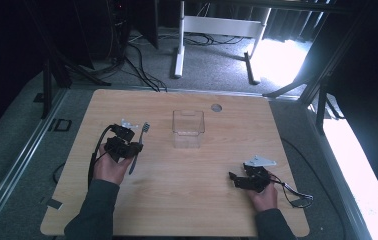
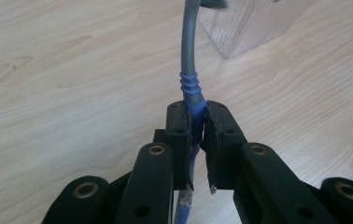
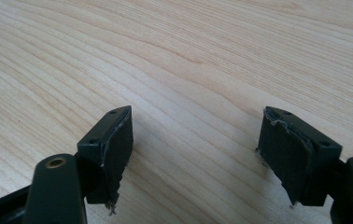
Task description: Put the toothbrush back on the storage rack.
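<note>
Here, grey-and-blue toothbrush (image 2: 191, 79), dark bristles, clamped in left hand-held gripper (image 2: 198, 126), right hand-held gripper (image 3: 195, 149) apart.

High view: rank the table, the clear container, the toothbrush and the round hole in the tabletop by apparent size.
1. table
2. clear container
3. toothbrush, long but thin, partly covered by the left gripper
4. round hole

Dark grey-green sleeves (image 1: 97, 210); black left gripper (image 2: 195, 126) and right gripper (image 3: 195, 149) with brass-ringed rivets, frayed pads, trailing black cables.
</note>
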A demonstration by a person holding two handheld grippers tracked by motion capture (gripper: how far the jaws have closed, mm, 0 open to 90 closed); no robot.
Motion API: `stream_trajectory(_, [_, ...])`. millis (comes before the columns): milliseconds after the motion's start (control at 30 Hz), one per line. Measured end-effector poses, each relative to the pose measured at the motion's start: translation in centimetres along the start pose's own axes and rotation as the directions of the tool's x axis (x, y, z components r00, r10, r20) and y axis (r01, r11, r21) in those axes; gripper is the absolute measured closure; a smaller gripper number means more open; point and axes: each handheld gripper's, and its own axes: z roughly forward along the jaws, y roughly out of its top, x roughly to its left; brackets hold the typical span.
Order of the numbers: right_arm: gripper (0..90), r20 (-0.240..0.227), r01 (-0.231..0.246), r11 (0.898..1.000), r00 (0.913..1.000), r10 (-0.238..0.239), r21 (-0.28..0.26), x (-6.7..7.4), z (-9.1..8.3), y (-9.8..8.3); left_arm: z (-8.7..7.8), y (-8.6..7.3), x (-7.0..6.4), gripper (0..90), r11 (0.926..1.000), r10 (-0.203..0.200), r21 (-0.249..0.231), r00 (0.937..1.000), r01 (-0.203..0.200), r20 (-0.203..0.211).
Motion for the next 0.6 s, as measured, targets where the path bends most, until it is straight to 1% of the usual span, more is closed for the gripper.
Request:
stream_trajectory(33, [26.2,0.000,0.000,1.000,1.0000,0.000,0.000,0.00,0.00,0.00,-0.02,0.02,-0.02,80.7,1.0000,-0.001,-0.005,1.0000,0.001,0.000])
stream_trajectory(67, [26.2,0.000,0.000,1.000,1.0000,0.000,0.000,0.00,0.00,0.00,-0.10,0.06,-0.05,80.7,0.9998,0.004,-0.020,1.0000,-0.004,0.002])
stream_trajectory(333, [26.2,0.000,0.000,1.000,1.0000,0.000,0.000,0.00,0.00,0.00,-0.27,0.11,-0.16,80.7,0.9979,0.029,-0.057,0.9996,-0.029,-0.002])
stream_trajectory(600, [26.2,0.000,0.000,1.000,1.0000,0.000,0.001,0.00,-0.01,0.00,-0.42,0.08,-0.23,80.7,0.9919,0.040,-0.121,0.9992,-0.039,0.002])
